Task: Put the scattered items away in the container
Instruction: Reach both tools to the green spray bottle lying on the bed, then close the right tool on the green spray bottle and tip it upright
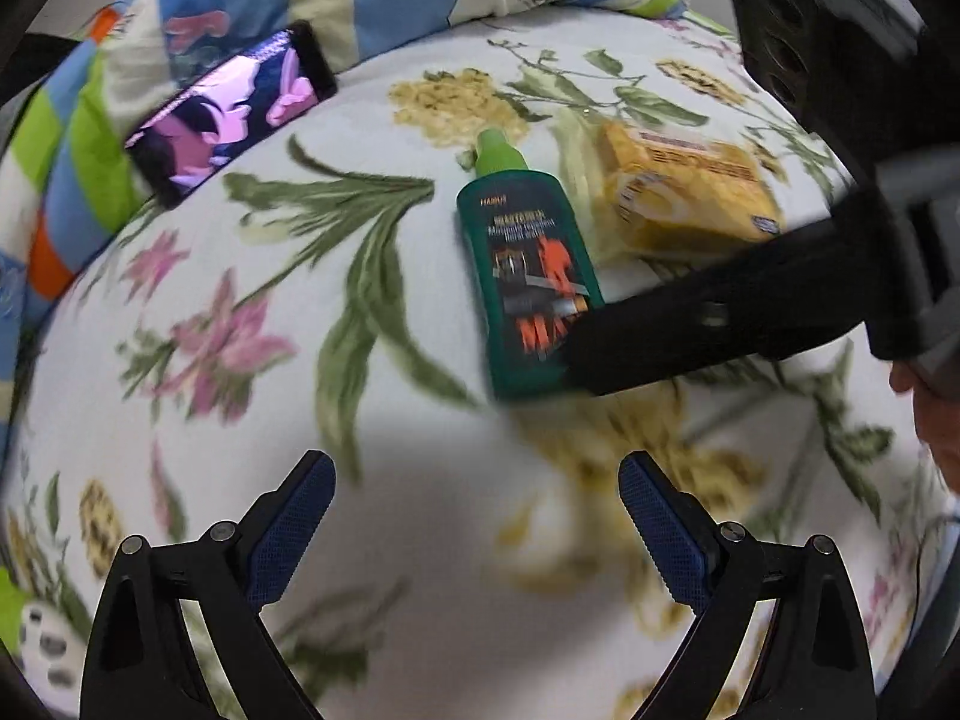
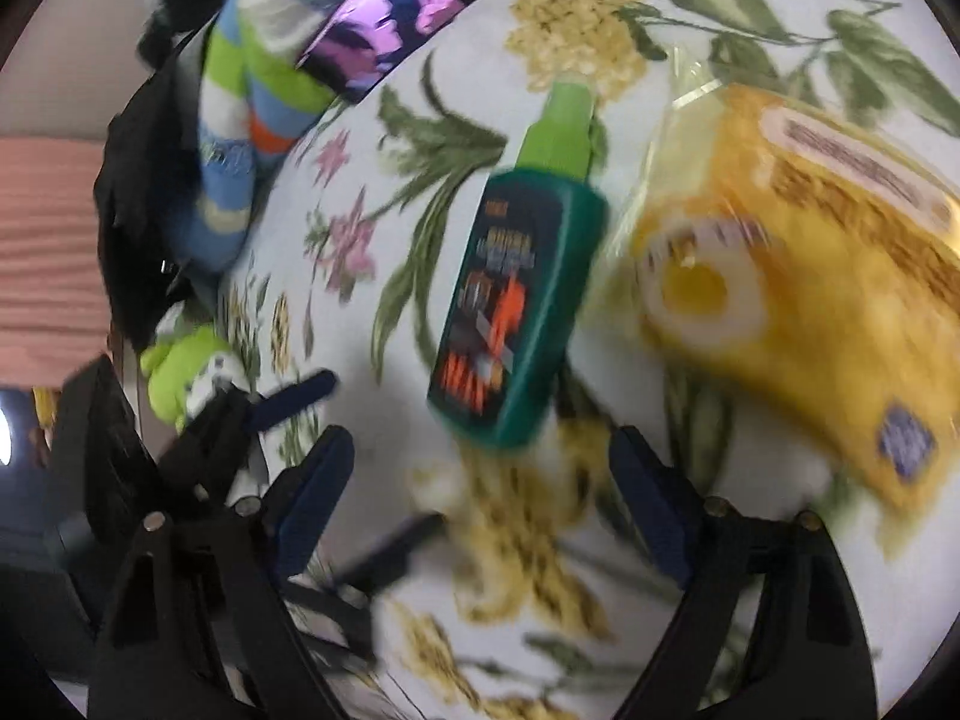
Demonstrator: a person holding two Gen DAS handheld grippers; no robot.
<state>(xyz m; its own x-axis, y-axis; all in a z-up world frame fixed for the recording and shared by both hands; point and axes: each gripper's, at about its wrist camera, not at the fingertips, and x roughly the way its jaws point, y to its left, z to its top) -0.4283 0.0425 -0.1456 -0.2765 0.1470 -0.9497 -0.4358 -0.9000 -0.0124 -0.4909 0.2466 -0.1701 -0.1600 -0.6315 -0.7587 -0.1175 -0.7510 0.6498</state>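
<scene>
A: Both claws gape wide, holding nothing. My right gripper [image 2: 480, 480] has the green spray bottle [image 2: 516, 294] lying just ahead of its pads.

B: Straddle its body squarely before closing. My left gripper [image 1: 477, 501] waits; yellow snack packet [image 1: 690, 192] lies beyond.

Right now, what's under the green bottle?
The green bottle lies flat on the floral bedsheet, beside the yellow snack packet. Whether anything is beneath it cannot be seen; in the left view the right claw covers its base.
</scene>
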